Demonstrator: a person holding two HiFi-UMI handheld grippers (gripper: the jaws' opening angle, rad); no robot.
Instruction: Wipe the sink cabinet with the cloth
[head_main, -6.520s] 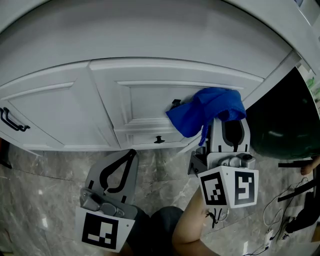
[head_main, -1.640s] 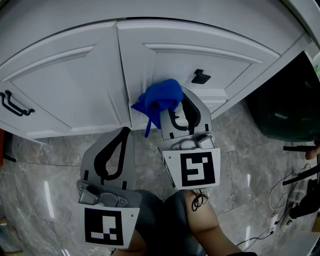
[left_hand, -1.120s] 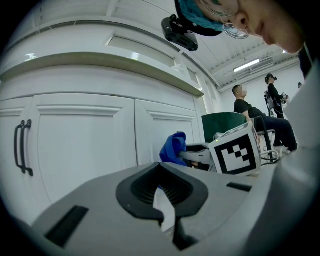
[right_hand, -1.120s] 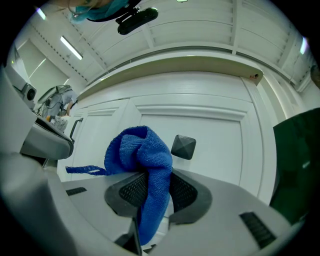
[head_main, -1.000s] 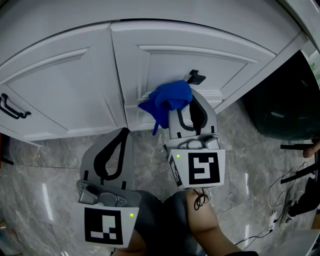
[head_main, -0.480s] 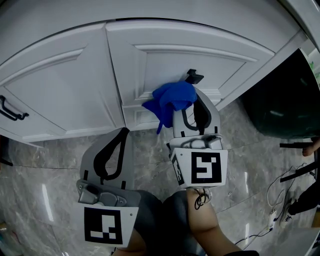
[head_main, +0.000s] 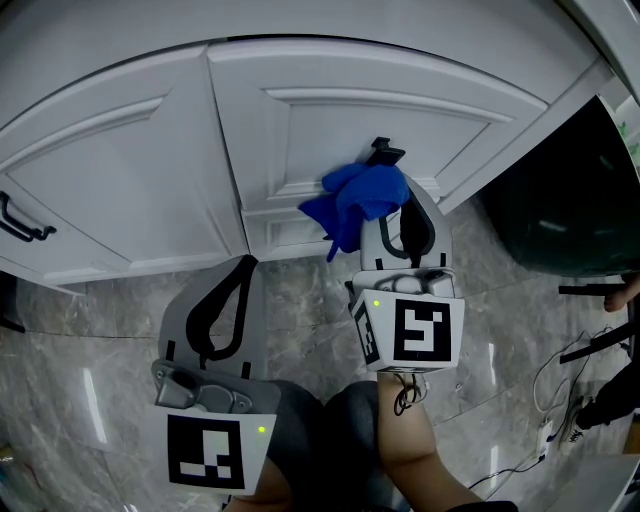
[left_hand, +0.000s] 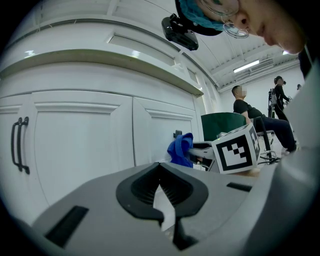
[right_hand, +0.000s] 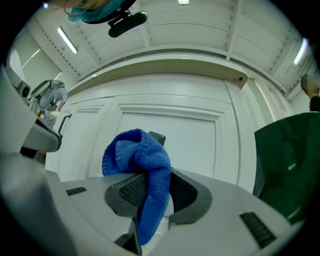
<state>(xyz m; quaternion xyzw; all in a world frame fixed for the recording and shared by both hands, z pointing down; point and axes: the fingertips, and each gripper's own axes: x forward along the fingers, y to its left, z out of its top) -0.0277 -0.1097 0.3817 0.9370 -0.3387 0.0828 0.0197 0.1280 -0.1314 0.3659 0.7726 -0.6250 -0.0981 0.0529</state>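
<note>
Since half a second earlier, the blue cloth (head_main: 362, 195), clamped in the jaws of the right gripper (head_main: 398, 215), had been carried rightward on the cabinet door (head_main: 330, 140) to just below the black knob (head_main: 385, 152). The left gripper (head_main: 243, 275) was held apart from the door, its jaws closed on nothing. Wiping was judged to be under way; next, contact should be kept while unwiped panel is covered.

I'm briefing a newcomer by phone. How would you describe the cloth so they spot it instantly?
Find the white sink cabinet, then the small black knob on one door. Beside it, the right claw pinches a bunched blue cloth, the only coloured thing against the white.
</note>
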